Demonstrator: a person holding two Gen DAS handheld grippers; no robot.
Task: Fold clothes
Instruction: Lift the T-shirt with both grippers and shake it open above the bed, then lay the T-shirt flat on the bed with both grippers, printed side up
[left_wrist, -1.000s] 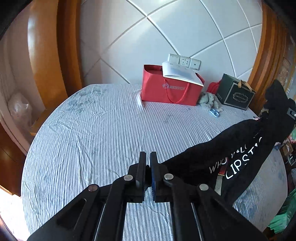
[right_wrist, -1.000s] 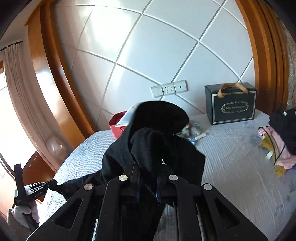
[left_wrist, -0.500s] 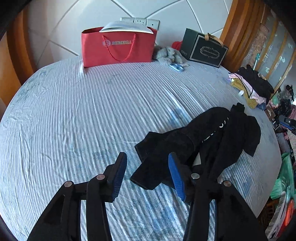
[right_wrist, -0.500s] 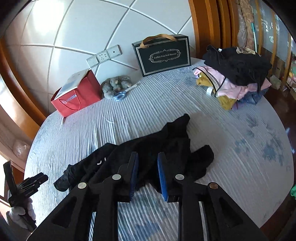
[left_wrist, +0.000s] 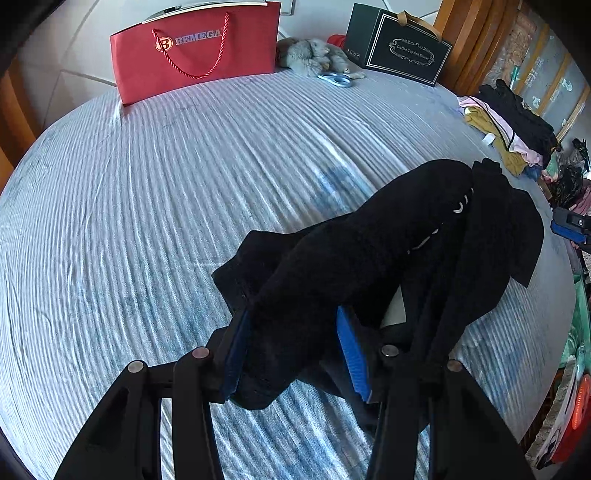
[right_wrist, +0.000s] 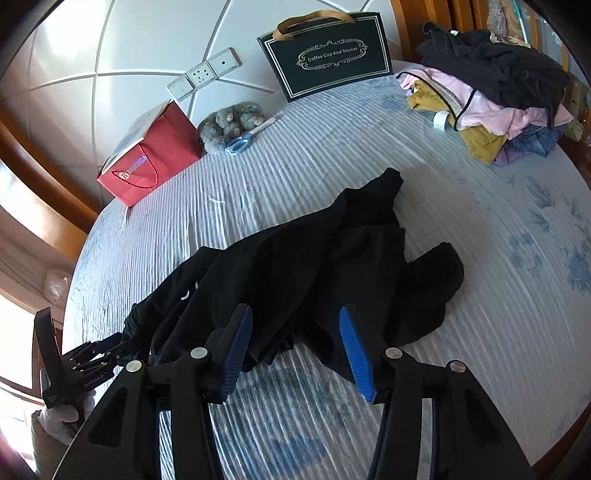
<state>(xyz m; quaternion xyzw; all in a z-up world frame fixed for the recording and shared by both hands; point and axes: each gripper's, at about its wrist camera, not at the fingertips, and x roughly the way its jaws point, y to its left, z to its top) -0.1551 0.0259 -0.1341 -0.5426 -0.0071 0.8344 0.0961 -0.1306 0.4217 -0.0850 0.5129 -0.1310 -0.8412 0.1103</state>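
Nearest the left wrist camera, the left claw (left_wrist: 293, 349) stands roughly half open, its blue pads (left_wrist: 351, 354) on either side of a thick bunched roll of the black garment (left_wrist: 388, 243). The cloth fills most of the gap and brushes the left pad, but the pads do not look pressed on it, so I read this as a release, not a grip. The right claw (right_wrist: 295, 350) is likewise parted about halfway; its jaws have just been opening, and the garment's near hem lies between and just under the blue pads without being pinched. Both claws point steeply down at the bed (right_wrist: 480, 332), which suits laying the garment down so it can be spread before any fold.

The garment lies crumpled in a long heap across the striped bedsheet, white lettering barely showing in its creases; no fold is made yet, by my judgement.

Farther off, a pile of clothes (right_wrist: 491, 96) sits at the bed's right edge, probably waiting its turn. At the headboard stand a red paper bag (left_wrist: 195, 48), a grey plush toy (right_wrist: 231, 123) with scissors (right_wrist: 243, 138) beside it, and a black gift bag (right_wrist: 328, 55).
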